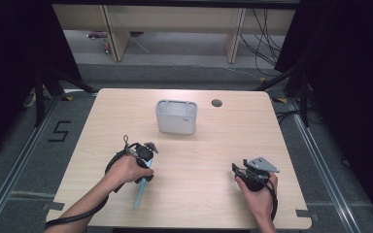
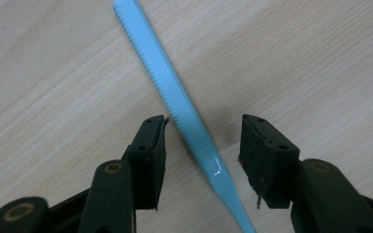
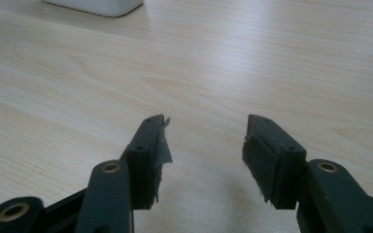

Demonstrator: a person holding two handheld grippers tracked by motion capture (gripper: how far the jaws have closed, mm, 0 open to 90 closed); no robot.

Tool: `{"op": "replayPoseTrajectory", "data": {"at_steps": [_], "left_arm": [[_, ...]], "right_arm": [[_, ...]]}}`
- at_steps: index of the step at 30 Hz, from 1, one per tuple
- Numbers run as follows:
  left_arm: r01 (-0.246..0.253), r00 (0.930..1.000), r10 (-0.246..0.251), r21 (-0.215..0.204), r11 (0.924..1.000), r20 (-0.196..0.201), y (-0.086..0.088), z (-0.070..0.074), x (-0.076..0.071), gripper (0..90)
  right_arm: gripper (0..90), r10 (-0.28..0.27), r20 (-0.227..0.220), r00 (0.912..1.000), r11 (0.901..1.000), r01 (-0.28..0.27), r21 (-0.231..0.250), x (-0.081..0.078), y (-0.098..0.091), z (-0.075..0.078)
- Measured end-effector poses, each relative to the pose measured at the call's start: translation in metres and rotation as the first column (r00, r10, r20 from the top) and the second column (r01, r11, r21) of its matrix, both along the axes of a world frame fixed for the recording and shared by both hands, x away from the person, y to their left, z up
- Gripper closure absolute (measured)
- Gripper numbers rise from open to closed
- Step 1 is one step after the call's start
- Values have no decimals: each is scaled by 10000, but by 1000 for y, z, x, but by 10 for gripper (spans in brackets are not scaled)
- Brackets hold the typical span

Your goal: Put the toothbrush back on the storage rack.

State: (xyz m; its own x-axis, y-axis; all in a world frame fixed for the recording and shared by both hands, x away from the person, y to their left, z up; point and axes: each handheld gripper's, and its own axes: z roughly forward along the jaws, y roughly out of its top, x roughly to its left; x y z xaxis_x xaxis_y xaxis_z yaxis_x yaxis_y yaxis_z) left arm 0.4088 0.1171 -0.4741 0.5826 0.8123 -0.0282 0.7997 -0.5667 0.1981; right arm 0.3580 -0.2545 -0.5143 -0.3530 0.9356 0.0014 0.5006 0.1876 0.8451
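A long light-blue plastic tool (image 2: 175,92) with a toothed edge and a glossy narrow end lies flat on the wooden table (image 1: 213,145), near the front left (image 1: 141,193). My left gripper (image 2: 205,121) hangs right over it with a jaw on either side of its narrow part. The pads stand apart from the tool, so the gripper is open. In the high view the left gripper (image 1: 148,174) sits under the person's left hand. My right gripper (image 1: 237,169) rests low at the front right, and its jaws (image 3: 206,119) stand open over bare wood.
A grey rectangular bin (image 1: 176,116) stands at the middle back of the table, and its lower corner (image 3: 94,6) appears in the right gripper view. A round cable hole (image 1: 217,103) lies to the right of the bin. Dark curtains and stands flank the table.
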Motion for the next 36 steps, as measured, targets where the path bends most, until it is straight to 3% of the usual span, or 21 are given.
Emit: {"op": "replayPoseTrajectory", "data": {"at_steps": [3,5,6,7,8,9,13,18,19,22,24,27,28,30,31,32,33,34,36], "left_arm": [[-230,9997,230,-109,9997,-19,-1,-1,-2,519],[-15,10000,16,-15,10000,27,-1,-2,-1,521],[72,10000,-72,87,9999,-69,-1,-2,-1,525],[130,9999,-129,96,9999,-49,-1,-2,-1,528],[96,9999,-96,72,9999,-43,-2,-2,-2,528],[138,9999,-138,77,9999,6,-2,-3,-2,539],[287,9996,-287,108,9995,12,-3,-3,-3,564],[416,9990,-414,128,9991,-140,-2,0,-3,591],[373,9993,-372,62,9993,-25,-2,-1,-3,589],[345,9994,-345,96,9994,-33,-2,-2,-3,589],[405,9990,-401,217,9989,-185,-2,-2,-3,589],[525,9986,-523,214,9984,-81,-2,-5,-3,592],[586,9982,-583,231,9980,-107,-2,-5,-3,600],[606,9982,-604,264,9978,-59,-3,-5,-3,605],[644,9979,-643,288,9975,-17,-3,-6,-3,612],[782,9968,-773,444,9959,-216,-3,-4,-2,619],[780,9968,-772,416,9961,-225,-3,-5,-3,627],[846,9961,-834,447,9954,-284,-3,-4,-3,633],[925,9957,-921,397,9949,-113,-3,-6,-4,658]], "right_arm": [[501,16,21,10000,10000,-16,-22,0,0,0],[501,24,10,10000,10000,-24,-27,0,0,0],[501,-123,-340,9993,9993,135,342,-2,3,0],[501,-144,-382,9992,9992,158,367,-2,4,0],[501,-144,-382,9992,9992,158,367,-2,4,0],[501,54,-91,9999,10000,-53,58,0,1,0],[501,17,-82,10000,10000,-17,-22,0,1,0],[503,52,-111,9999,10000,-52,26,-1,1,0],[503,78,-282,9996,9997,-72,242,-1,3,0],[503,97,-105,9999,9999,-98,-57,-1,1,1],[503,-9,-357,9994,9997,18,257,-2,4,1],[503,88,-177,9998,9999,-89,-72,-1,2,1],[505,-12,-367,9993,9998,19,201,-3,4,1],[505,54,-241,9997,9996,-48,262,-2,4,0],[506,-8,-365,9993,9998,14,191,-3,4,1],[506,-32,-444,9990,9996,45,279,-3,5,1],[506,130,-161,9998,9999,-132,-95,-1,2,1],[506,-10,-411,9992,9998,19,205,-3,5,1],[506,16,-335,9994,9999,-11,144,-2,4,1]]}}
